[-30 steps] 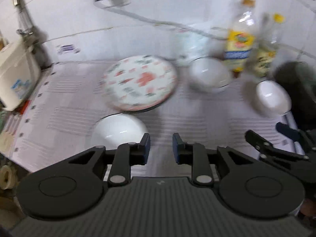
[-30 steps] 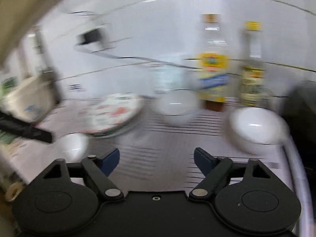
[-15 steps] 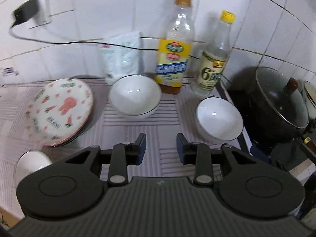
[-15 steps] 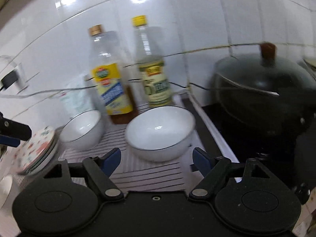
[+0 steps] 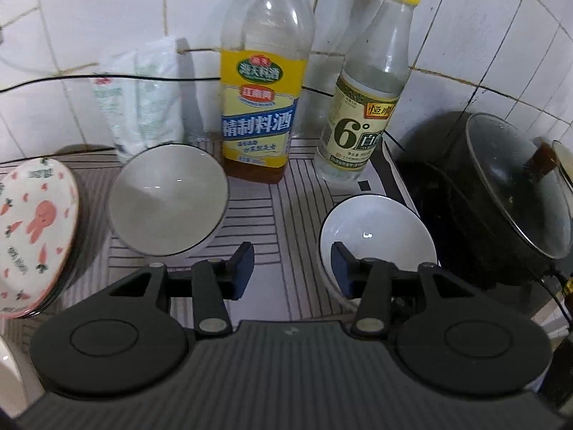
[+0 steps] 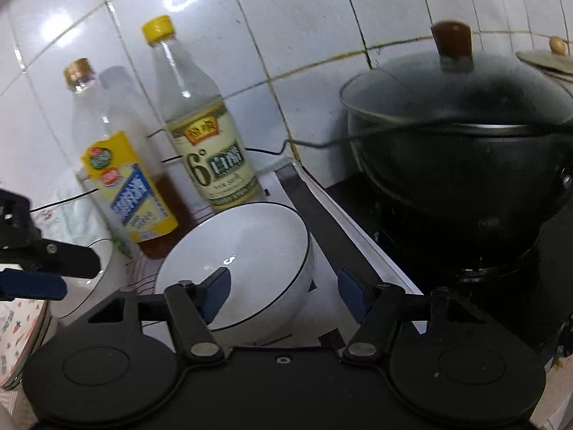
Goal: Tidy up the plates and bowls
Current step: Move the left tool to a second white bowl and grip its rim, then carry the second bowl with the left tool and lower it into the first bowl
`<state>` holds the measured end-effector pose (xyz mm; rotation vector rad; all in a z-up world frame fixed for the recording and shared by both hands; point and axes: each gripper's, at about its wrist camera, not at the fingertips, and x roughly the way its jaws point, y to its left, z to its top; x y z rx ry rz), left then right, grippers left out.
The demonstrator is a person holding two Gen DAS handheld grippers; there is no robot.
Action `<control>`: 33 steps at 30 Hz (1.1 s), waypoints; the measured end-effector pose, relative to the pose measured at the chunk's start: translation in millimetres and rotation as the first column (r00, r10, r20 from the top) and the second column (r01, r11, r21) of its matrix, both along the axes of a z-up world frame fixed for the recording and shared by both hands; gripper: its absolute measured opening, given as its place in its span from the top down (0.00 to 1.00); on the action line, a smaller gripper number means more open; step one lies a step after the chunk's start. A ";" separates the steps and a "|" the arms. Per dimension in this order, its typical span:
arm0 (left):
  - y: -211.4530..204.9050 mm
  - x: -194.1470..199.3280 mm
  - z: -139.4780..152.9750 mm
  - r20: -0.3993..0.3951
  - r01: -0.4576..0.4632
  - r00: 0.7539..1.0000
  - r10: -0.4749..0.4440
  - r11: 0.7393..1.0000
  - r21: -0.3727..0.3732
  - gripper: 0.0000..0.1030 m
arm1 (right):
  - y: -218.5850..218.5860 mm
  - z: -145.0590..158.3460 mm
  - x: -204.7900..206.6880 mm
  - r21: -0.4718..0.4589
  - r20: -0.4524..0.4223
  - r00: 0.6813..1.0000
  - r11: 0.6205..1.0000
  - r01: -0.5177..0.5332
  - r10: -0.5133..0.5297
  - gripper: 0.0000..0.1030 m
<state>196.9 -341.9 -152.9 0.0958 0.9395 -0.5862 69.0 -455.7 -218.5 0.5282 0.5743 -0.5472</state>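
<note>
White bowl (image 6: 250,251) straddled by unclosed right gripper (image 6: 283,292) beside "6°" bottle (image 6: 211,154).

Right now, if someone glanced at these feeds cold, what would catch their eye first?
Probably the two tall bottles against the tiled wall: the yellow-labelled bottle and the yellow-capped bottle beside it. Next, two white bowls on the striped mat: the left bowl before the yellow label, and the right bowl beside the black lidded pot, with the right gripper open around its rim.

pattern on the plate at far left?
White plate with pink rabbits and small carrots; shows best in the left wrist view.
</note>
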 end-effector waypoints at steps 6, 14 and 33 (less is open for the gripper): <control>-20.6 27.8 -23.0 -0.055 -0.003 0.998 0.004 1.000 0.019 0.53 | -11.7 -17.1 5.5 0.104 -0.043 0.995 0.991 0.090 -0.086 0.47; -29.2 40.2 -49.8 -0.157 0.065 0.985 -0.070 0.997 -0.035 0.76 | -10.4 -22.8 18.1 0.144 -0.046 0.995 0.985 0.095 -0.089 0.80; 23.6 -14.3 -1.2 -0.111 0.078 0.991 -0.072 0.995 0.054 0.89 | 17.6 4.0 -2.6 0.253 -0.086 0.996 0.968 0.004 0.018 0.80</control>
